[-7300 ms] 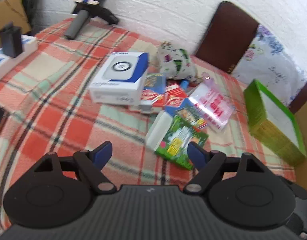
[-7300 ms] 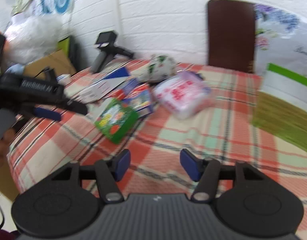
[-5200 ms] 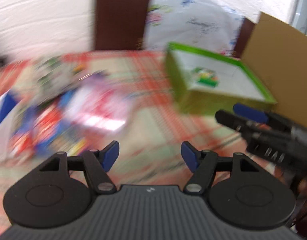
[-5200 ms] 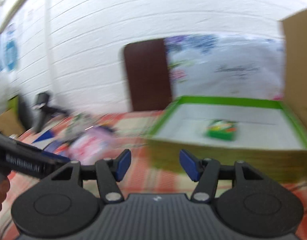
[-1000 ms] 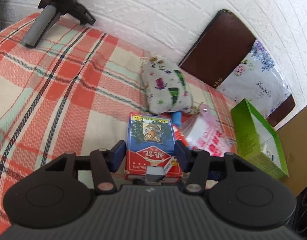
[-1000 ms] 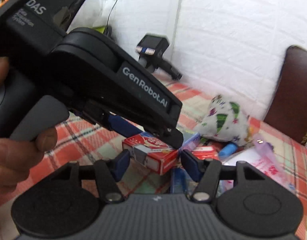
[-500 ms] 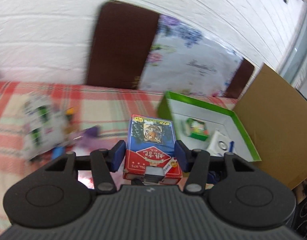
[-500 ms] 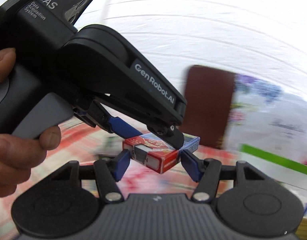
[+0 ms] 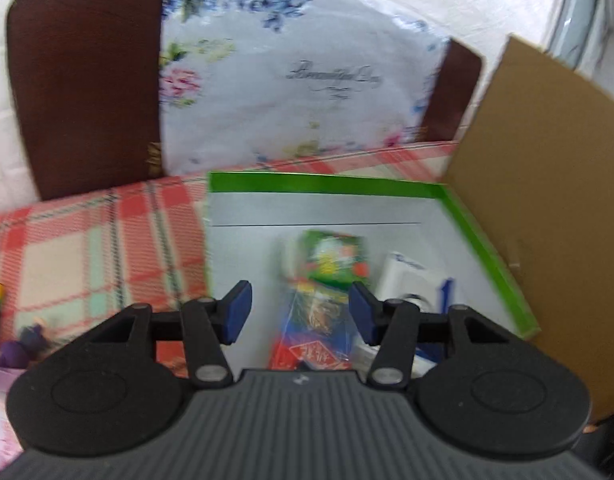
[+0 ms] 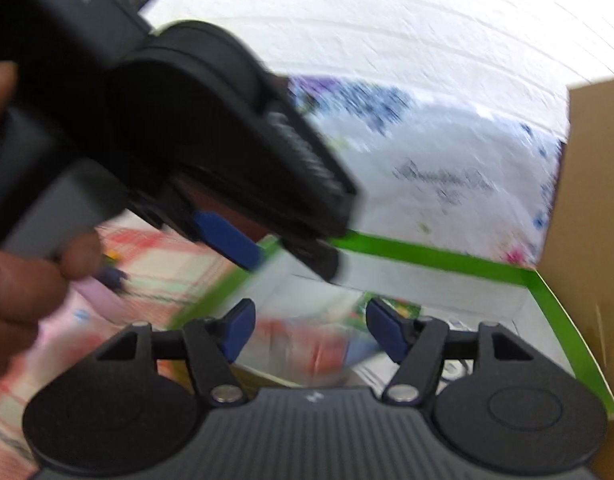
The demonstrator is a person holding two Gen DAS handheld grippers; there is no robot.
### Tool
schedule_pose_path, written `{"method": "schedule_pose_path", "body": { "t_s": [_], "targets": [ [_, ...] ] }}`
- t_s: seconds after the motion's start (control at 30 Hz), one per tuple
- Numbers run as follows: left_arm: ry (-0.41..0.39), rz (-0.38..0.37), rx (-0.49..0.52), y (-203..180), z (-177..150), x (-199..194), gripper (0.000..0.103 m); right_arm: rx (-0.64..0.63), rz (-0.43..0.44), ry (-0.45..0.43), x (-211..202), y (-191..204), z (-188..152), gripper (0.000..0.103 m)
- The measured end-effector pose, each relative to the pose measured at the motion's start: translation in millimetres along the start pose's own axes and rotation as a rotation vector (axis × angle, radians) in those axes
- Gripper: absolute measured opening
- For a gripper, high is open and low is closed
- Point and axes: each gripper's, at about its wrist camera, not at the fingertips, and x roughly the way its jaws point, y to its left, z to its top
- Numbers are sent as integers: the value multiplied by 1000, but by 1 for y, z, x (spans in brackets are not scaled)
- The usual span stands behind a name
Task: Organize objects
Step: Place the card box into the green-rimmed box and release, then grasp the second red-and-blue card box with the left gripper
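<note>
Hovering over the green box (image 9: pixel 487 240), the left claw (image 9: pixel 299 312) is spread wide and grips nothing; the card pack (image 9: pixel 317 332) sits below and between its fingers, blurred, inside the box, so I judge it just let go. The right claw (image 10: pixel 307 330) is also wide open and empty, close beside the left one above the same box. The pack's long axis runs away from the camera, red end nearest, blue tiger end toward the green packet (image 9: pixel 333 256). A white box (image 9: pixel 411 280) lies just to its right. The main risk: with both claws crowded together, pulling out carelessly could make them knock each other or clip the box wall and shift it on the plaid blanket (image 9: pixel 87 248). The pack could also settle tilted on its neighbours.
</note>
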Motion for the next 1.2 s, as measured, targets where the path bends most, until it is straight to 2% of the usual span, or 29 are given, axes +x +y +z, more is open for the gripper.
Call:
{"method": "schedule_pose_path", "body": {
  "t_s": [0.2, 0.3, 0.4, 0.67, 0.87, 1.2],
  "targets": [
    [6, 130, 31, 5, -11, -21, 56, 79, 14, 8, -13, -12, -1, 64],
    [-6, 152, 27, 7, -20, -41, 58, 120, 17, 14, -20, -17, 1, 64],
    [-24, 176, 26, 6, -32, -62, 65, 149, 15, 19, -29, -20, 2, 64],
    [-31, 276, 18, 8, -62, -98, 65, 210, 68, 36, -67, -11, 9, 64],
    [-50, 352, 4, 19, -85, -126, 65, 211, 127, 43, -88, 10, 12, 64],
    [-82, 451, -65, 59, -117, -162, 65, 83, 227, 59, -99, 75, 13, 64]
  ]
}}
